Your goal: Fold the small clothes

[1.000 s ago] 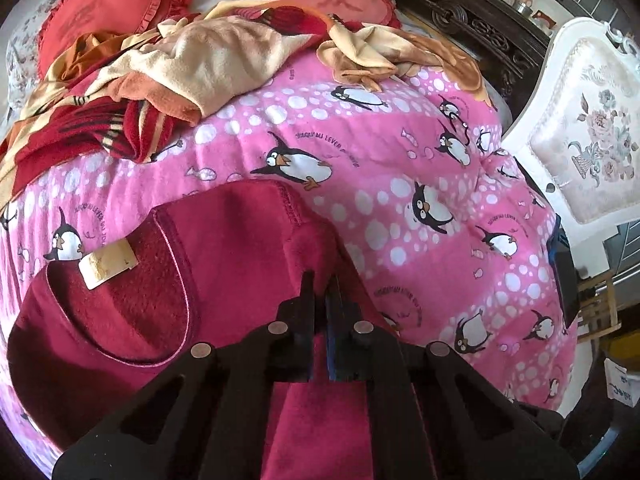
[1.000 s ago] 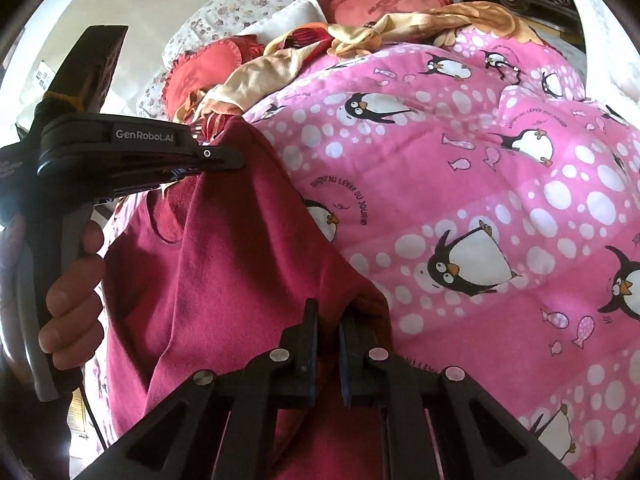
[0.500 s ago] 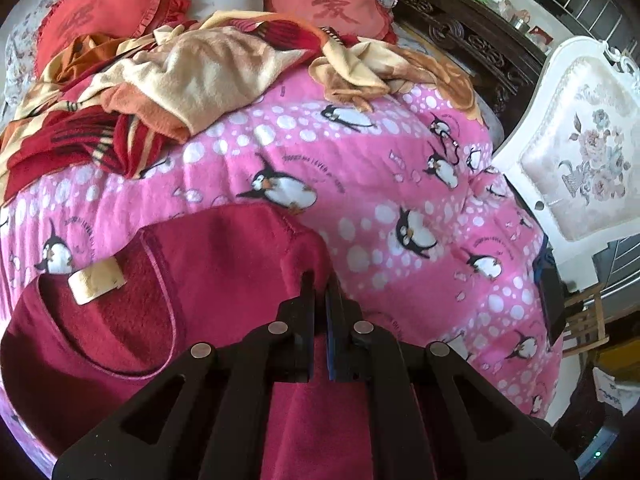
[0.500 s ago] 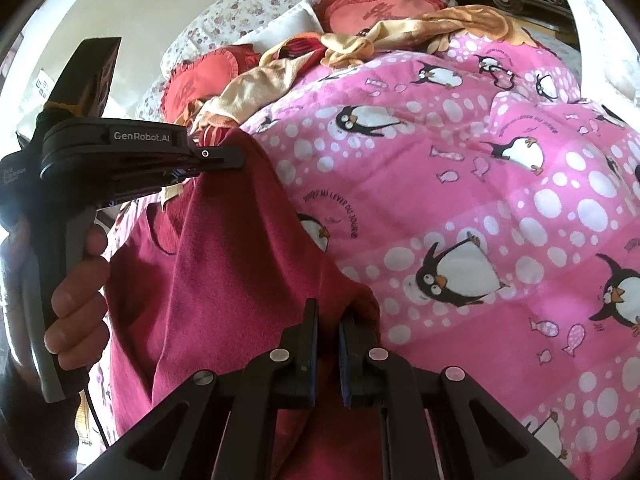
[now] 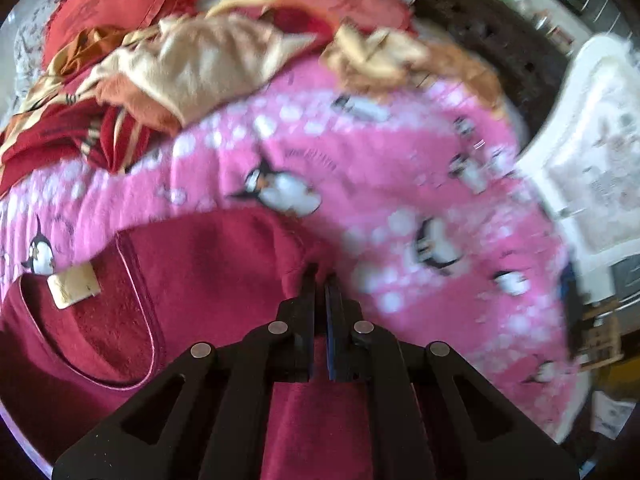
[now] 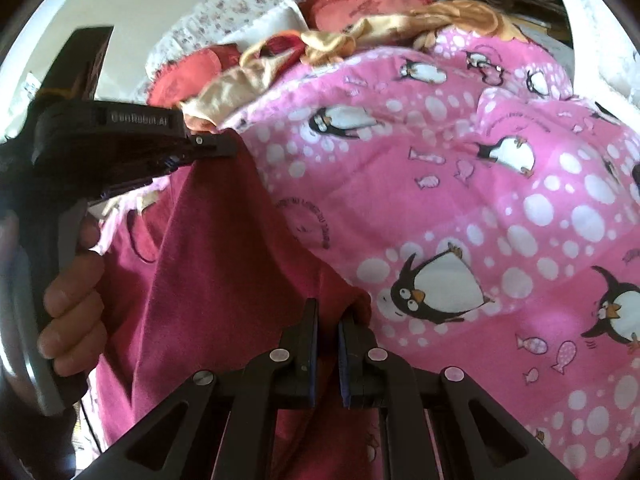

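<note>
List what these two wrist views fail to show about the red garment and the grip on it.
- Left wrist view: motion blur; the label inside the red garment is unreadable.
- Both views: the garment's lower part is hidden behind the left gripper and right gripper, and cut off by the bottom edge.
- Right wrist view: the hand hides the garment's far side.

penguin quilt (image 5: 360, 168) | red cushions (image 5: 108, 8) (blurred) | white chair (image 5: 596, 152)

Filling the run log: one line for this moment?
left gripper: jaws shut on red top | right gripper: jaws shut on red top | penguin blanket underneath
</note>
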